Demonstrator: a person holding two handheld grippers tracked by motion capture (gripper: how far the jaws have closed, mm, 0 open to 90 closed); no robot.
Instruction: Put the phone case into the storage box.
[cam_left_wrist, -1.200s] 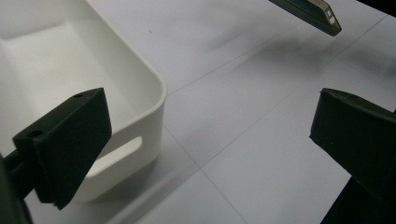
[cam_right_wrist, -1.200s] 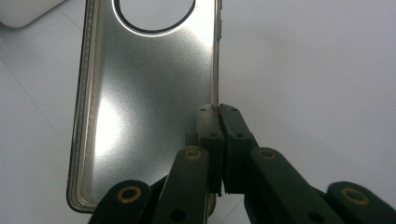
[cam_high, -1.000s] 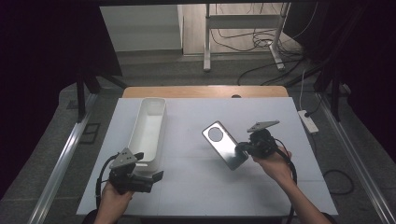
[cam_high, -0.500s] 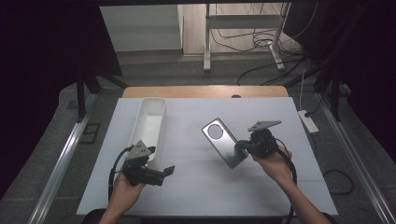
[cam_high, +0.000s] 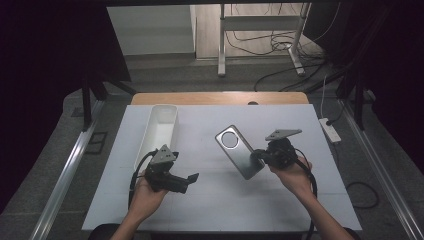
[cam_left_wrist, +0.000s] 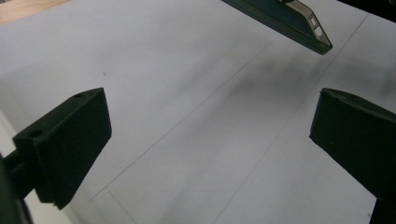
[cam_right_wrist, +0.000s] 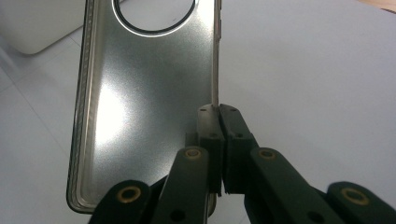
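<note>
Silver-grey rectangular phone case with a round camera cutout (cam_high: 239, 151) sits near table centre, just right of the middle, long axis running from 11 o'clock to 5 o'clock in the high view. It looks lifted off the white table sheet (cam_high: 210, 210); a shadow under it shows in the left gripper view, where its dark edge (cam_left_wrist: 285, 21) hangs at 1 o'clock above the sheet.

Right gripper (cam_high: 260, 157) is at the case's 4 o'clock end, jaws pressed together on the thin side wall of the case (cam_right_wrist: 140, 93). The right gripper view shows the pads clamping that rim, with the inner face of the case stretching up to 11 o'clock.

Left gripper (cam_high: 187, 179) is at 8 o'clock from the case, well apart from it, jaws spread wide with nothing between them, bare sheet beyond.

White oblong plastic tray (cam_high: 172, 117) lies at 12 o'clock from the left gripper, near it, along the sheet's left part. Wooden table edge (cam_high: 215, 98) shows at the far side.
</note>
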